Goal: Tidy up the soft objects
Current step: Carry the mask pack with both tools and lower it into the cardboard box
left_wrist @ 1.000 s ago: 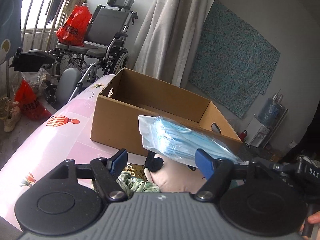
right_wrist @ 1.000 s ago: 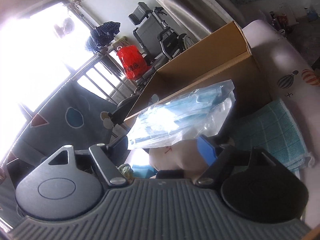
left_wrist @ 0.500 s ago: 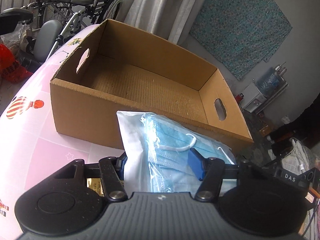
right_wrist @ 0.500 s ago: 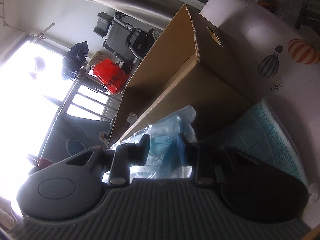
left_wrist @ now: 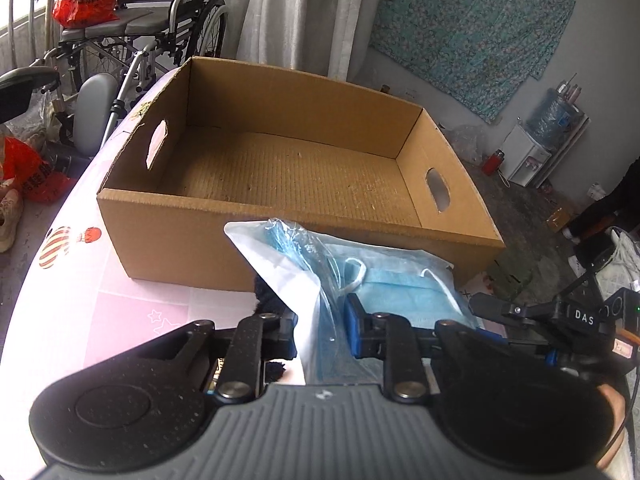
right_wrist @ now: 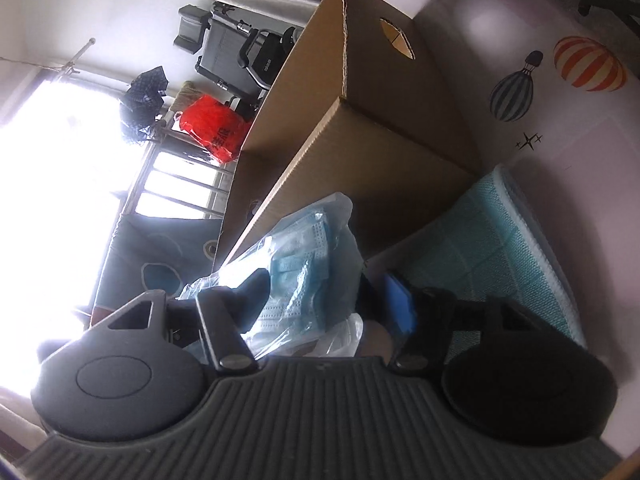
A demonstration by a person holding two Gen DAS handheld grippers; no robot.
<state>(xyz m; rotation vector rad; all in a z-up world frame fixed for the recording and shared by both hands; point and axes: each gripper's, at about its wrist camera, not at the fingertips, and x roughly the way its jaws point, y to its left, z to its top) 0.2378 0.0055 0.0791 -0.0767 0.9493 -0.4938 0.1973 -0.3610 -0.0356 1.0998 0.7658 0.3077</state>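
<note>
The left hand-held gripper (left_wrist: 322, 328) has just been closing and now pinches the pack of face masks (left_wrist: 384, 280), held just in front of the cardboard box (left_wrist: 304, 168). The right hand-held gripper (right_wrist: 324, 300) has just been opening; its jaws stand apart with the pack loose between them. A teal cloth (right_wrist: 500, 252) lies on the pink surface (left_wrist: 80, 312) against the box.

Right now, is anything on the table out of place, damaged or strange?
Nothing looks damaged or spilled. The cardboard box stands upright and empty on the pink table. The only loose thing is the bag of blue face masks, outside the box at its near wall, pinched by the left hand-held gripper. A teal cloth lies flat beside the box.
</note>
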